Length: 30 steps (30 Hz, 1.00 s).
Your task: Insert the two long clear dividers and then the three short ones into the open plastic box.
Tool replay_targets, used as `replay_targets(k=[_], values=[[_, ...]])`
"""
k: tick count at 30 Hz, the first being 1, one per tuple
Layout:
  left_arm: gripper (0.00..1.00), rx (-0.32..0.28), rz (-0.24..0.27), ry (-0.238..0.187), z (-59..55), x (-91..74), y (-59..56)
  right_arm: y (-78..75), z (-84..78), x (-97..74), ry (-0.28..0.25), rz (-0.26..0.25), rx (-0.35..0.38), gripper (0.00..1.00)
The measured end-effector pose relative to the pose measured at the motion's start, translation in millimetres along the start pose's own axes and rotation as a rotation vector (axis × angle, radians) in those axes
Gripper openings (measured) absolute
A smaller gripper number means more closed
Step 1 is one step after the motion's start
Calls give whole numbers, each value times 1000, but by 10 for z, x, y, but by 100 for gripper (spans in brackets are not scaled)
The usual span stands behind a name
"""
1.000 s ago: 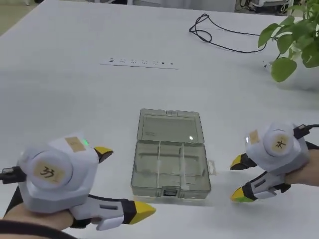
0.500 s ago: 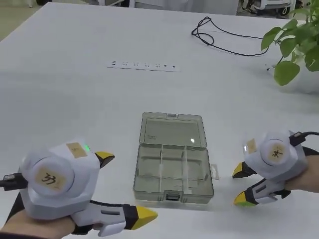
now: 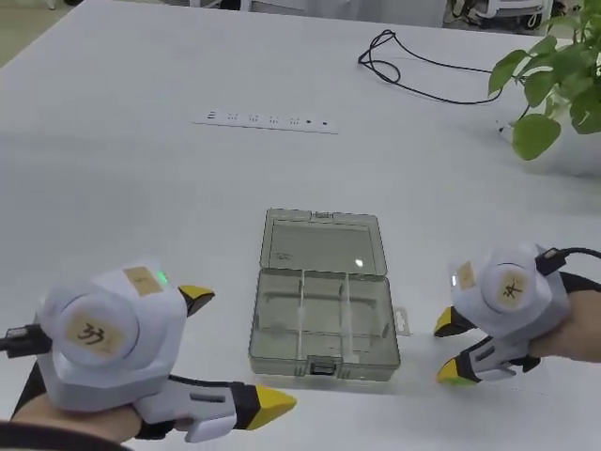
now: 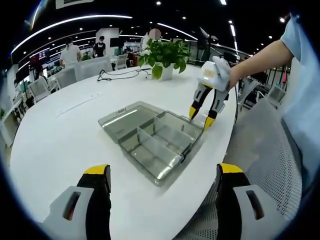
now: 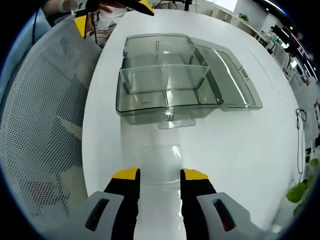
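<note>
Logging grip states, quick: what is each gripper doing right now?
Left gripper: open, empty.
Right gripper: open, holding nothing.

1. Open from above over the plastic box (image 3: 324, 324); split inside by upright dividers (image 3: 300, 315).
2. Flanked by the left gripper (image 3: 235, 349) and right gripper (image 3: 448, 349), both apart from its walls.
3. Bare tabletop (image 3: 131, 197) between, with power strip (image 3: 265, 120), cable (image 3: 413, 70) and plant (image 3: 554, 75) well behind.
</note>
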<state>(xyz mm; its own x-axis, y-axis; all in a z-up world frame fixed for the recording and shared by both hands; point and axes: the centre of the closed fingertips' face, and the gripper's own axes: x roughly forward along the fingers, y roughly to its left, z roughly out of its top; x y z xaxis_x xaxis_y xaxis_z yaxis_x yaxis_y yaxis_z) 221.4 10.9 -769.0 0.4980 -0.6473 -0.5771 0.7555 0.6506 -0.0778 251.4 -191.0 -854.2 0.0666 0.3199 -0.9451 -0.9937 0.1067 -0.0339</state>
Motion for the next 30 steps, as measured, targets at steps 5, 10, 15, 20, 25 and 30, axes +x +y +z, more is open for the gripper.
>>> replay_targets(k=[5,10,15,20,25,30], values=[[89,-12,-1,-14,18,-17,9,-2,26,-61,-16,-27,15,32],[88,-36,-5,-30,50,-29,20,-38,113,-200,-58,-75,32,32],[86,-83,-21,-68,163,-23,7,-69,309,-410,-116,-148,19,32],[84,-145,-59,-98,306,43,-42,-51,566,-573,-163,-208,-32,32],[77,-215,-99,-115,421,123,-67,-2,878,-699,-208,-236,-89,32],[66,-324,-177,-145,575,175,-170,32,1157,-794,-240,-268,-155,32]])
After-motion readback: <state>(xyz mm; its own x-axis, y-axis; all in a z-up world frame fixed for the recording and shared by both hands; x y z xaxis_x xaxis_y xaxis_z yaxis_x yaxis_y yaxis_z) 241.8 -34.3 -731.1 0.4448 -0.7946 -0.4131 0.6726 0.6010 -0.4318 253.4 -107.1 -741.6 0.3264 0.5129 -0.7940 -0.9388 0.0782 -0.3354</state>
